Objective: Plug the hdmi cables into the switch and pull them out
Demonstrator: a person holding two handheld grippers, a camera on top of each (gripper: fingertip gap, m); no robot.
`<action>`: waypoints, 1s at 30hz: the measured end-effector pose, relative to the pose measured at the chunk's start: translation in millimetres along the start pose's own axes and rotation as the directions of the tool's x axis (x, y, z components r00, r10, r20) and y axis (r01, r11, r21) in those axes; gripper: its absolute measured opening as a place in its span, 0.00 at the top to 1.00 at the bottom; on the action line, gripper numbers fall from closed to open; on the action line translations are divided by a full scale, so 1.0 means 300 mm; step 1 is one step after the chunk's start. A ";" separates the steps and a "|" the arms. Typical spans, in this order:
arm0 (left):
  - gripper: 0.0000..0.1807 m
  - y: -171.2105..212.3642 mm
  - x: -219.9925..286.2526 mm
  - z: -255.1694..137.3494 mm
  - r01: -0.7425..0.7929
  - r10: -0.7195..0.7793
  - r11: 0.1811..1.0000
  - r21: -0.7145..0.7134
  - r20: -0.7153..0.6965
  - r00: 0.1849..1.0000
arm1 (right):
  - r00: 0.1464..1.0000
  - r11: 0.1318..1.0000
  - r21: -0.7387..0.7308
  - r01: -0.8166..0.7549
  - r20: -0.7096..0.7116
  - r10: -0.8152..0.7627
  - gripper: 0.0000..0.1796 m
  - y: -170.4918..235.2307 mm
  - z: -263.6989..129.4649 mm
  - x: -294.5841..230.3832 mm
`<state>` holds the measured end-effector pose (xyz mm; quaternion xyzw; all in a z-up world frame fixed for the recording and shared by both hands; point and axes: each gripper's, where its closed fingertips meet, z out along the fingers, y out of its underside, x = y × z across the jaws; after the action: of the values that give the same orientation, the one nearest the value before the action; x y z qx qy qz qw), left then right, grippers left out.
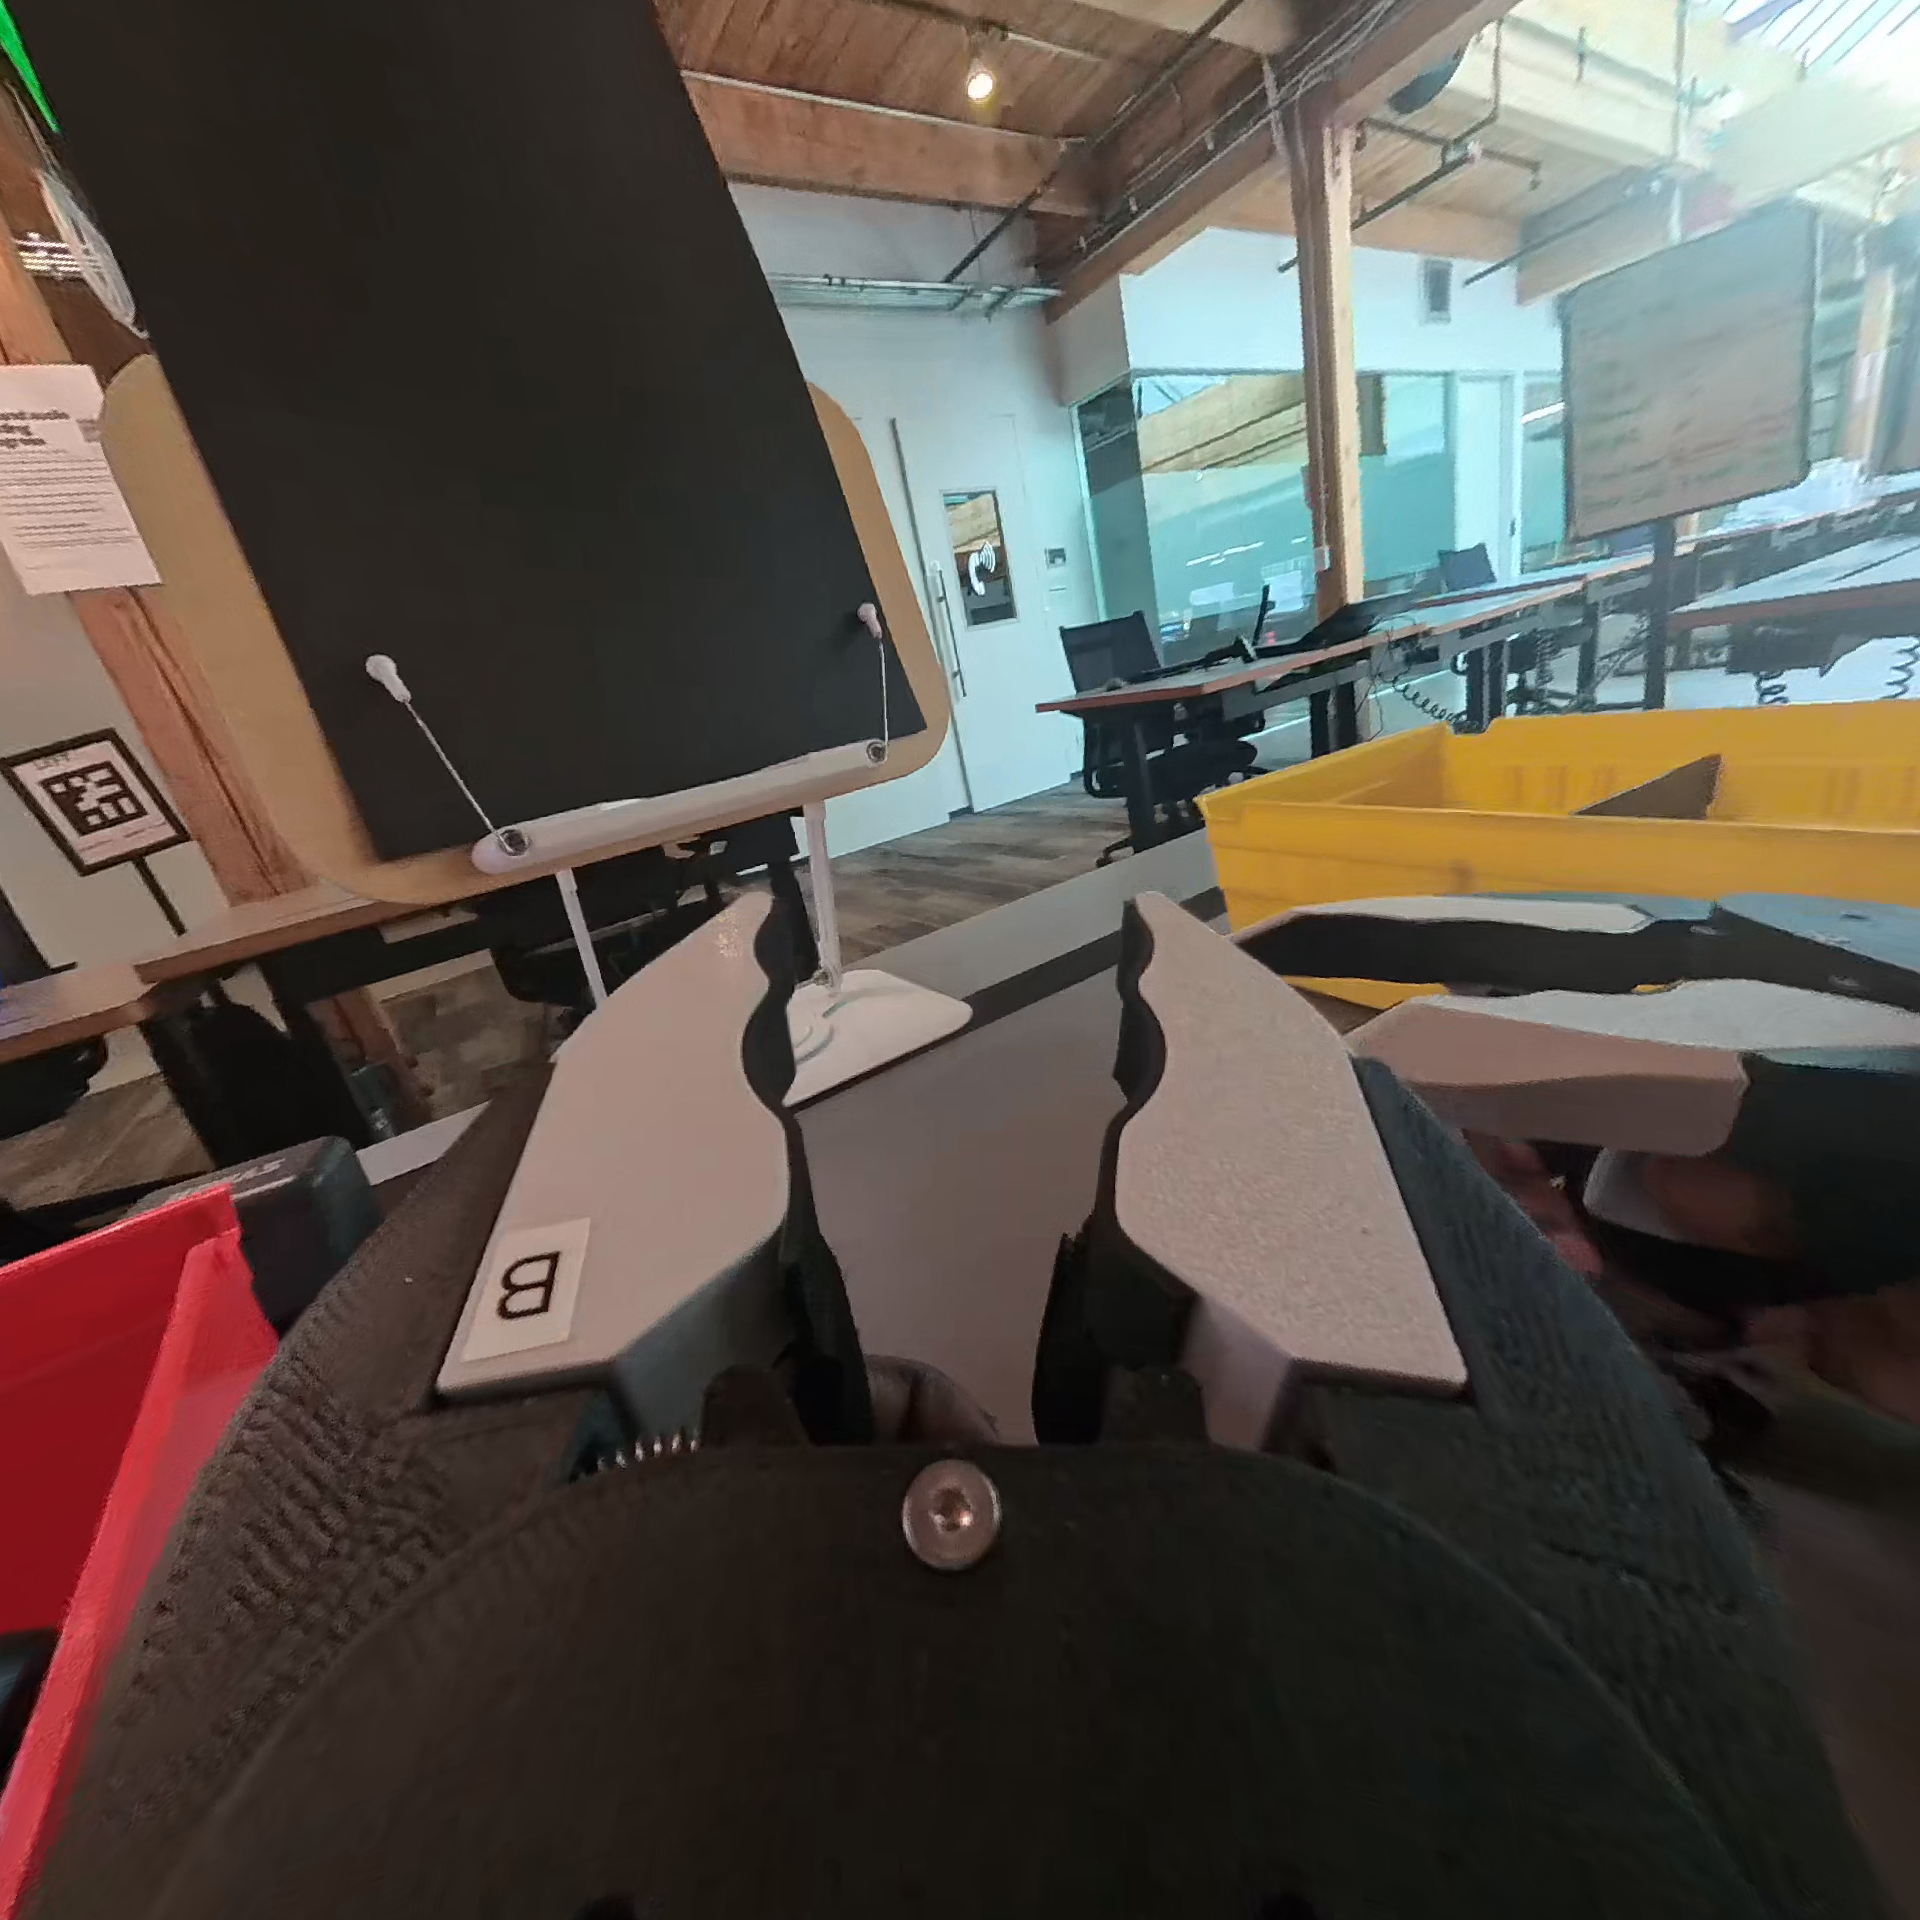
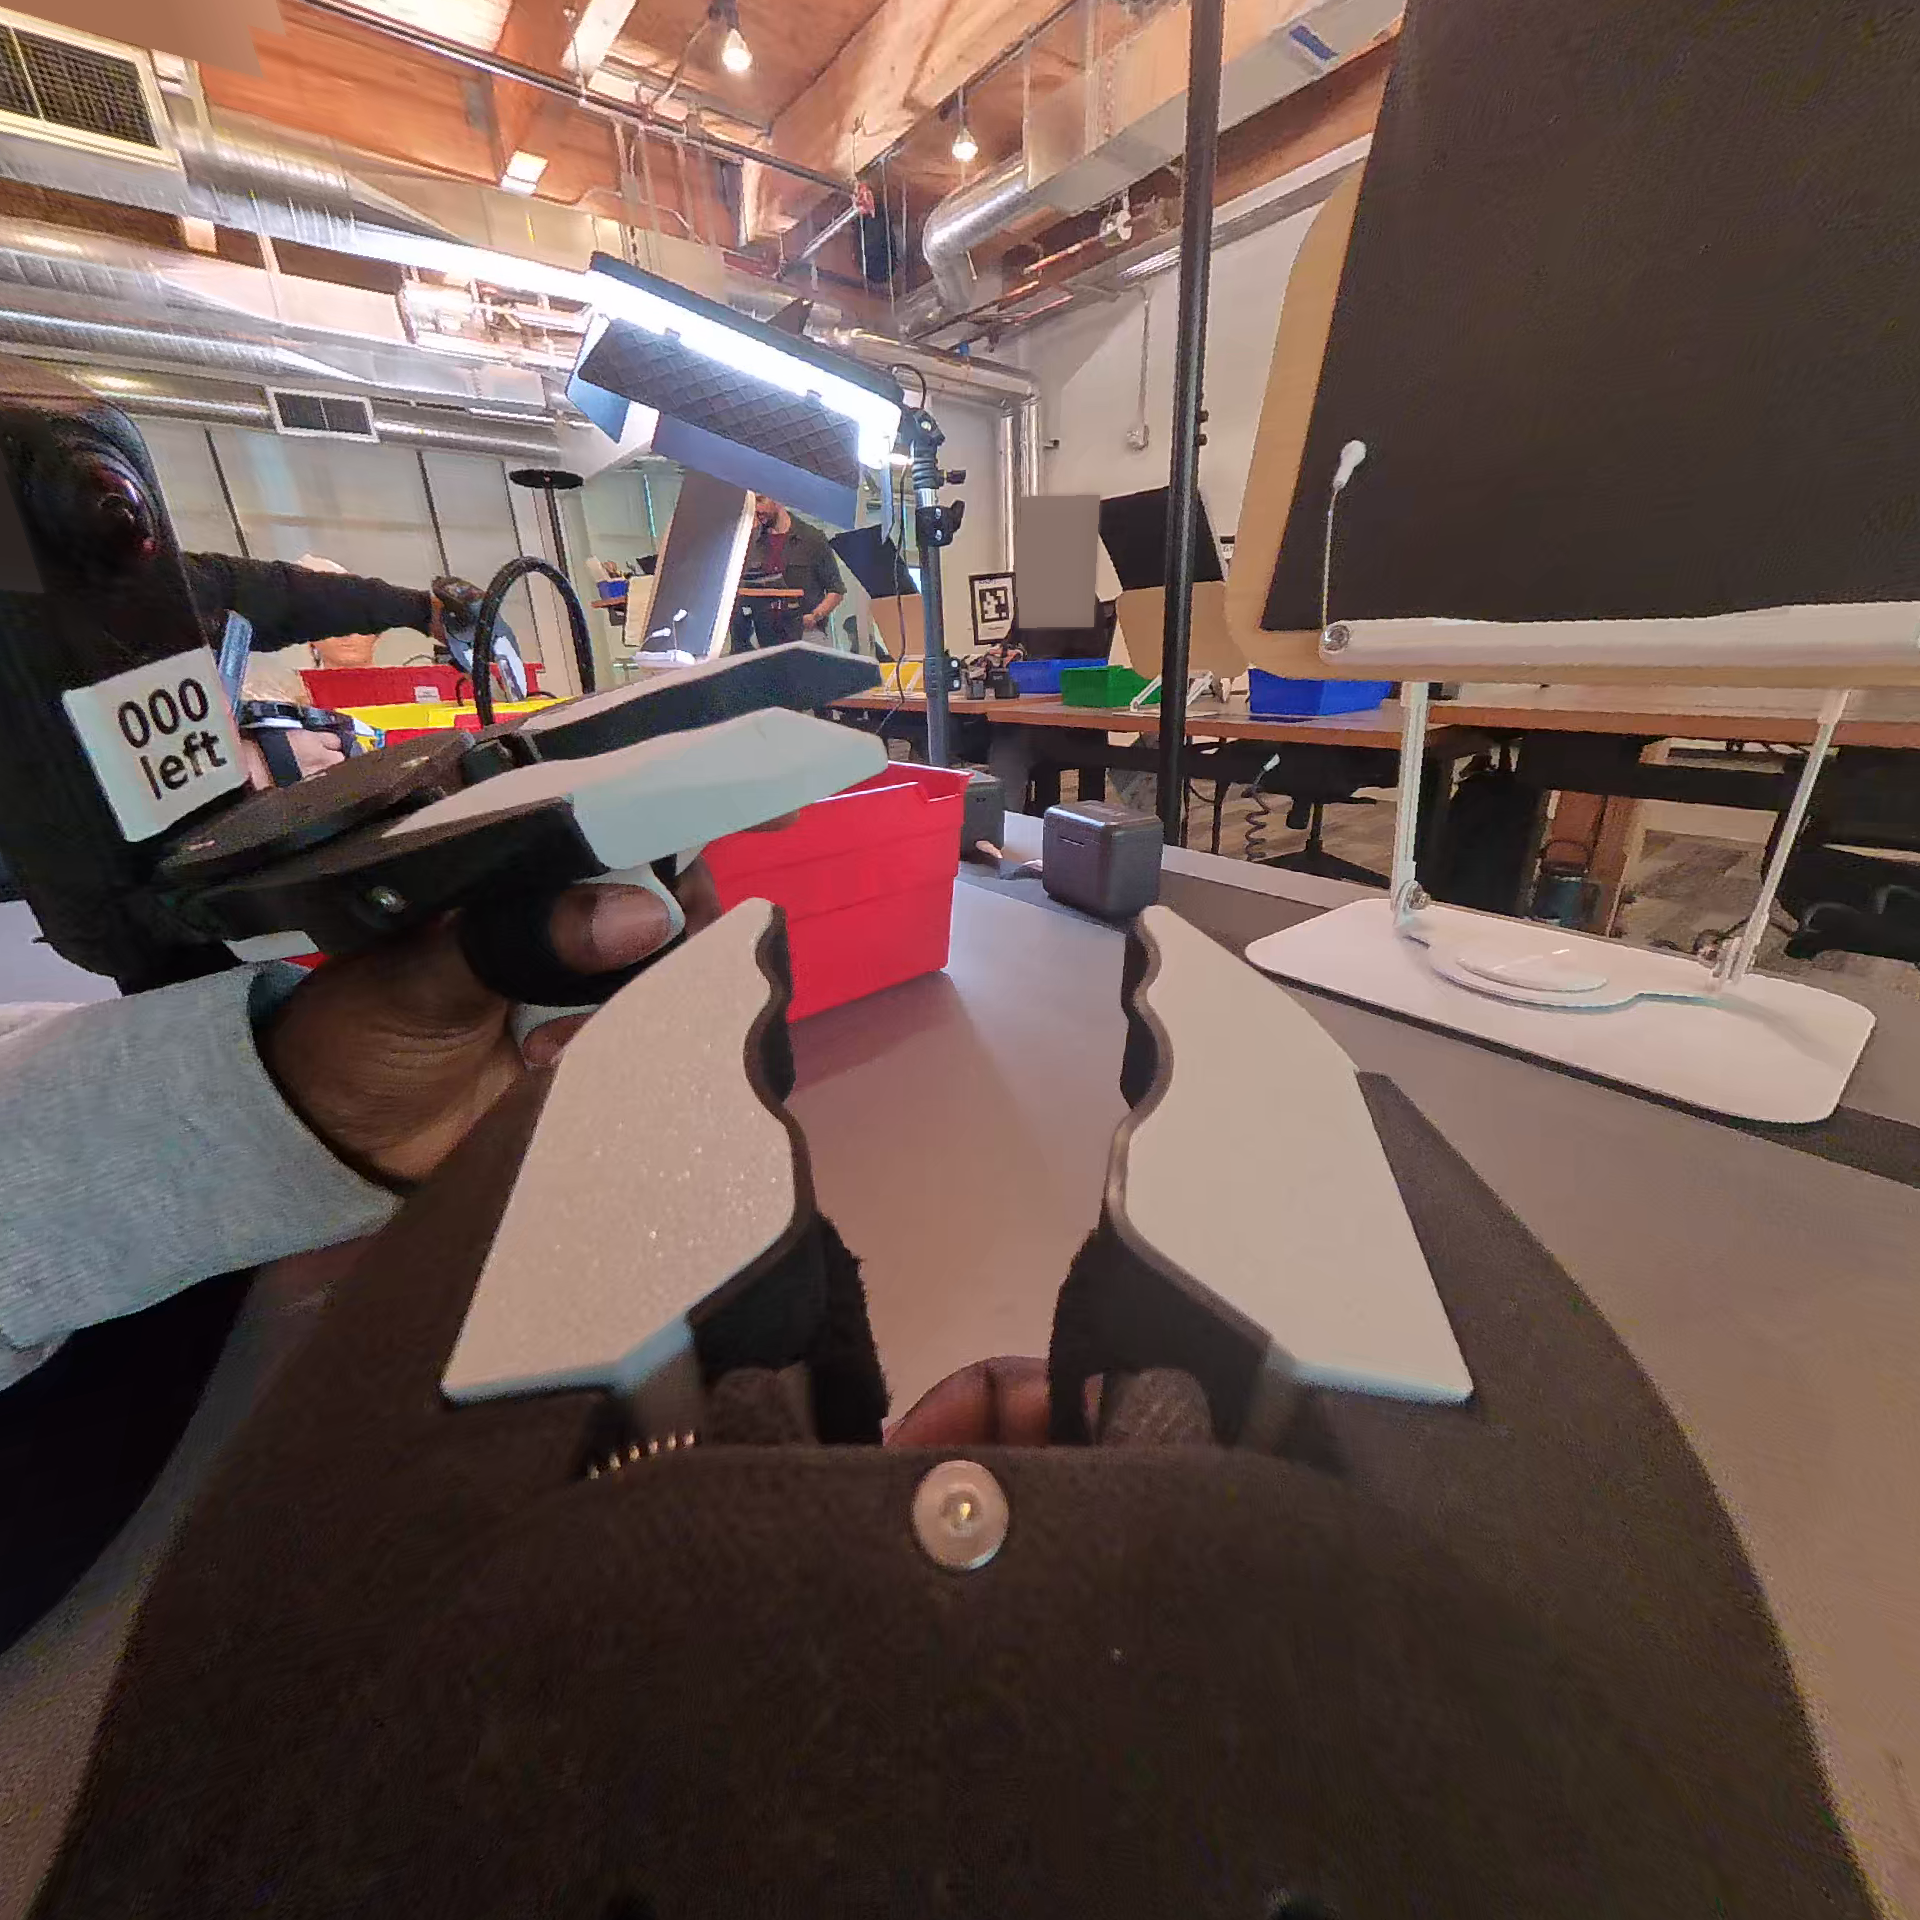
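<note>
Left wrist view: the left claw is held above the grey worktop, fingers spread with nothing between them. Ahead stands a black board on a white stand. A yellow bin sits to the right, a red bin at the left edge, and the right claw reaches in from the right. No HDMI cable or switch is visible.

Right wrist view: the right claw is likewise spread and empty over the worktop. The left claw, gripped by a hand, crosses in from the left, in front of the red bin. The white stand lies to the right. Cables and switch are out of sight here too.
</note>
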<state>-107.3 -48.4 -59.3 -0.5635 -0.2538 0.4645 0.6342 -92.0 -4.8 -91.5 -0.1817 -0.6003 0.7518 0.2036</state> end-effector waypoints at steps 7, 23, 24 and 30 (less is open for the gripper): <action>0.67 0.002 0.019 0.007 -0.135 0.135 0.991 -0.024 -0.008 0.991 | 0.996 0.996 -0.018 0.083 0.017 -0.083 0.67 0.005 -0.002 -0.024; 0.42 -0.117 0.079 -0.483 0.174 -0.227 0.920 -0.352 -0.114 0.967 | 0.883 0.866 -0.497 -0.051 0.383 0.271 0.34 0.107 -0.177 -0.237; 0.43 -0.111 0.022 -0.538 0.175 -0.206 0.912 -0.372 -0.046 0.977 | 0.883 0.869 -0.490 -0.070 0.374 0.282 0.35 0.094 -0.194 -0.237; 0.47 -0.086 -0.295 -0.769 0.234 -0.109 0.847 -0.478 0.274 0.955 | 0.914 0.907 -0.420 -0.023 0.358 0.188 0.42 0.010 -0.250 -0.218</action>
<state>56.8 -234.8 -71.4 -0.6252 -0.4898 0.3865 0.4689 2.2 22.5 -108.5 -0.0993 -0.7608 0.6414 -0.0043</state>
